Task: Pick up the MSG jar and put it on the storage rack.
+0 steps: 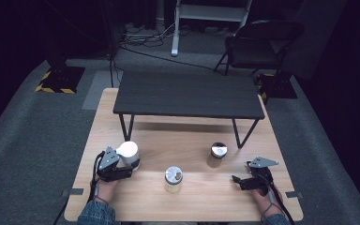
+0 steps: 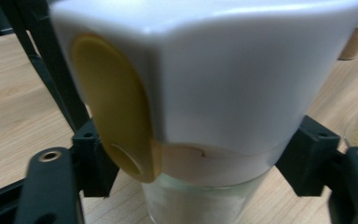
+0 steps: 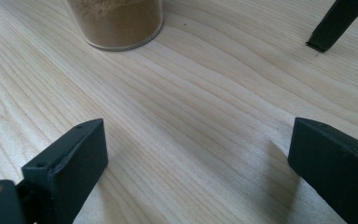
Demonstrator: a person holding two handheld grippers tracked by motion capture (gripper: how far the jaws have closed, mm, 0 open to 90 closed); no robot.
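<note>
In the high view the left claw (image 1: 130, 165) sits at the lower left of the light wooden worktop (image 1: 201, 197), clamped on a white-capped jar (image 1: 128, 154) that stands upright just beyond the hand. The left gripper view shows the grip close up: the white cap (image 2: 242, 70) spreads across the upper frame, a yellow tab (image 2: 114, 102) runs down its left side, and the clear glass body (image 2: 196, 203) drops out of the bottom edge, with one black jaw against each side of the jar just under the cap. Right of that jar, near the middle of the lower frame, stands a second jar with a metal lid (image 1: 173, 178), and farther right and a little higher a third jar with a dark-rimmed lid (image 1: 218, 152). A small black table (image 1: 187, 93) stands on the far half of the worktop. The right claw (image 1: 236, 180) rests at the lower right, well apart from all the jars; in the right gripper view its jaws stand wide apart over bare wood, with a jar of brown powder (image 3: 116, 21) at the upper left and a black table foot (image 3: 333, 23) at the upper right.
</note>
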